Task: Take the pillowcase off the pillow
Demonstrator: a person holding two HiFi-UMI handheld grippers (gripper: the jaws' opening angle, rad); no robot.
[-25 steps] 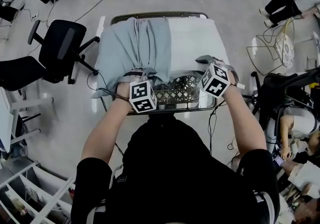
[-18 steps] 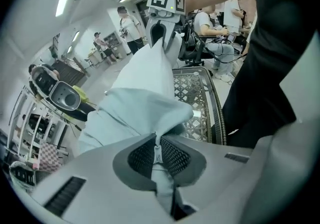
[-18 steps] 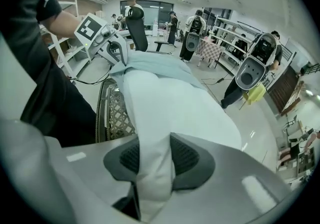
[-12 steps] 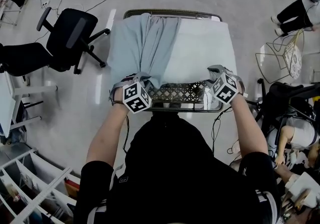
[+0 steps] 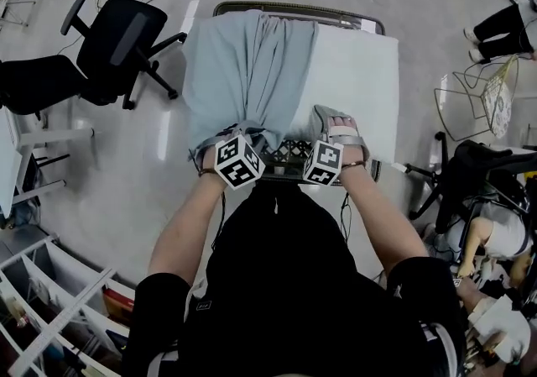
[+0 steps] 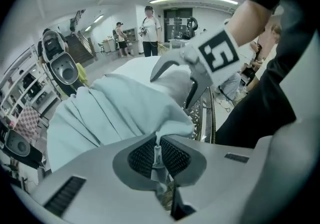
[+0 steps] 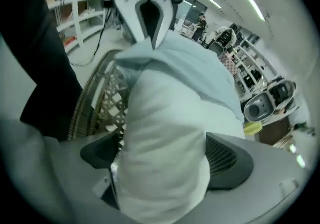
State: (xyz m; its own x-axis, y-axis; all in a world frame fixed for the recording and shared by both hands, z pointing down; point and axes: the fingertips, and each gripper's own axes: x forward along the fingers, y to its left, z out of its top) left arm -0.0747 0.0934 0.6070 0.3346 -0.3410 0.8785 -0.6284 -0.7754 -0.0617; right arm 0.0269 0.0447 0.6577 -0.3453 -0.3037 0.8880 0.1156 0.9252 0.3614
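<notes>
Pale floor (image 5: 109, 174), office chair (image 5: 122, 35); basket (image 5: 289, 151) apparently bears pillow (image 5: 357, 73), pillowcase (image 5: 235, 65).

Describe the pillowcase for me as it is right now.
The pillowcase is pale blue-grey cloth that looks thin and soft. It is gathered in long folds over the left part of the white pillow, whose right part lies bare. Both rest on a wire cart. The pillowcase's near edge narrows to a pinched tuck between the pads of the shut left gripper.

No wording, brand or number can be read; only black-and-white square patterns are borne by the left gripper (image 5: 233, 133) and the right gripper (image 5: 334, 122).
</notes>
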